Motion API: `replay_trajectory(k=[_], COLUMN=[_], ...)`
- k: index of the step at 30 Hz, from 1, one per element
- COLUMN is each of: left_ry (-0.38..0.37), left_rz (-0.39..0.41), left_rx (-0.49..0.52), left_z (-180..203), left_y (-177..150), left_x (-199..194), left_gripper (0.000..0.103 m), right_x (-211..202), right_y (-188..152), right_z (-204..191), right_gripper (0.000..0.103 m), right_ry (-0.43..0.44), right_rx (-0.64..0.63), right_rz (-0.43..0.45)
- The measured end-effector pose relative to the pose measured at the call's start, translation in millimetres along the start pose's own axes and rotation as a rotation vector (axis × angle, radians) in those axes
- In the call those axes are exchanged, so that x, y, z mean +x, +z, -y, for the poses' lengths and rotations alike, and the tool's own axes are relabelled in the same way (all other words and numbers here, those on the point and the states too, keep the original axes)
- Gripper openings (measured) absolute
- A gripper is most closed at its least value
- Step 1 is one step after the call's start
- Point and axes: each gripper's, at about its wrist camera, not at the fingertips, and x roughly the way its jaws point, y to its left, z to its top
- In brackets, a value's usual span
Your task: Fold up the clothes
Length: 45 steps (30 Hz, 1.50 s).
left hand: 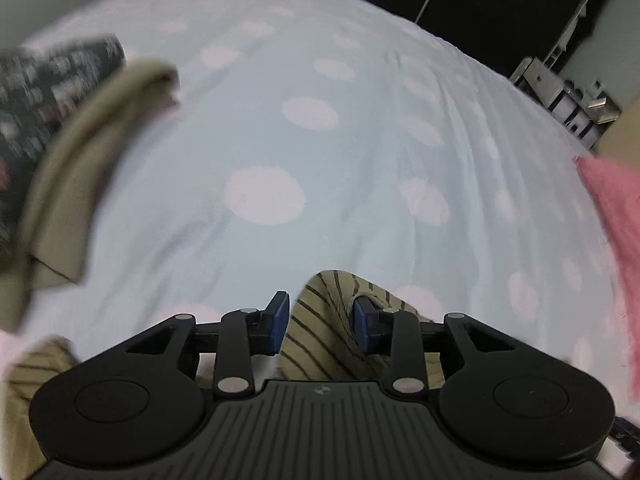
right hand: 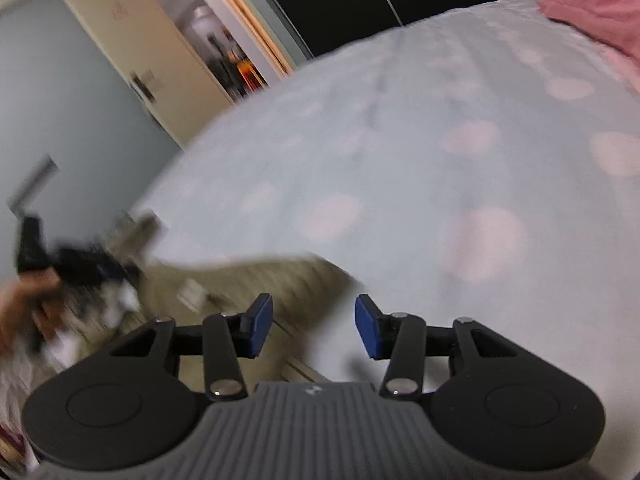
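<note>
A tan garment with dark stripes (left hand: 324, 336) bunches up between the blue pads of my left gripper (left hand: 320, 326); the jaws stand wide apart around the fold and I cannot tell whether they grip it. In the right wrist view the same tan garment (right hand: 256, 280) lies blurred on the bed, ahead and left of my right gripper (right hand: 314, 326), which is open and empty. The left gripper and the hand holding it (right hand: 52, 276) show blurred at the far left there.
The bed has a pale blue cover with pink dots (left hand: 320, 152). A plain tan garment (left hand: 80, 152) and a dark patterned one (left hand: 44, 84) lie at the left. A pink cloth (left hand: 616, 232) lies at the right edge. Shelves (left hand: 568, 96) and a door (right hand: 132, 52) stand beyond.
</note>
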Motion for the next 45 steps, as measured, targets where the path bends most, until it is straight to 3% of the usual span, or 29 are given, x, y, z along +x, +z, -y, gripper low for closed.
replay_trajectory(k=[2,5,8,10,11,12,13,14,15,18,23,25,28,30,33,35,37,38,40,45], left_ry=[0.034,0.073,0.073,0.02,-0.008,-0.036,-0.061,-0.087,-0.085,-0.079,-0.212,-0.256,-0.272,-0.282,-0.297,-0.306,-0.316,-0.32,-0.33,-0.222], left_rz=[0.045,0.13,0.07,0.036,0.019,0.002,0.002,0.004,0.029,0.122,0.098,0.067,0.032,0.009,-0.026,-0.049,-0.072,-0.084,-0.107,-0.059], left_rx=[0.16,0.367,0.272,0.073,-0.029,-0.131,-0.194,-0.254,-0.271,-0.197,-0.018,0.094,0.186,0.246,0.336,0.396,0.456,0.486,0.546,0.661], left_z=[26,67,74,55,45,34,26,19,15,18,59,88,120,141,172,193,215,225,246,282], left_y=[-6,-13,-1,4,7,9,7,5,4,4,-9,-26,-47,-60,-81,-94,-108,-114,-128,-144], left_x=[-12,-26,-18,-14,-12,-11,-11,-12,-16,-34,-47,-48,-41,-35,-27,-22,-17,-14,-9,14], left_gripper=[0.03,0.03,0.03,0.03,0.03,0.03,0.03,0.03,0.03,0.03,0.03,0.03,0.03,0.03,0.03,0.03,0.03,0.03,0.03,0.038], right_x=[-16,-38,-61,-70,-66,-61,-53,-48,-51,-78,-148,-156,-148,-153,-155,-141,-141,-143,-146,-146], right_y=[-13,-31,-46,-54,-57,-60,-66,-71,-73,-69,-49,-47,-57,-64,-71,-75,-78,-78,-78,-80], right_z=[10,16,20,20,18,16,17,18,20,33,52,52,47,58,79,84,80,78,73,63], right_gripper=[0.051,0.052,0.058,0.066,0.065,0.061,0.014,0.001,0.001,0.001,0.001,0.001,0.001,0.001,0.004,0.015,0.017,0.023,0.024,0.024], right_ry=[-0.098,-0.176,-0.141,-0.107,-0.119,-0.141,-0.189,-0.227,-0.235,-0.248,-0.304,-0.4,-0.648,-0.687,-0.636,-0.624,-0.646,-0.625,-0.583,-0.484], right_rx=[-0.124,-0.289,-0.33,-0.34,-0.348,-0.354,-0.356,-0.351,-0.32,-0.212,-0.05,-0.045,-0.172,-0.126,0.011,-0.011,-0.044,-0.045,-0.049,-0.069], right_rz=[-0.058,-0.135,-0.15,-0.149,-0.162,-0.183,-0.224,-0.247,-0.224,-0.132,0.101,0.13,0.091,0.101,0.082,-0.041,-0.011,0.011,0.051,0.106])
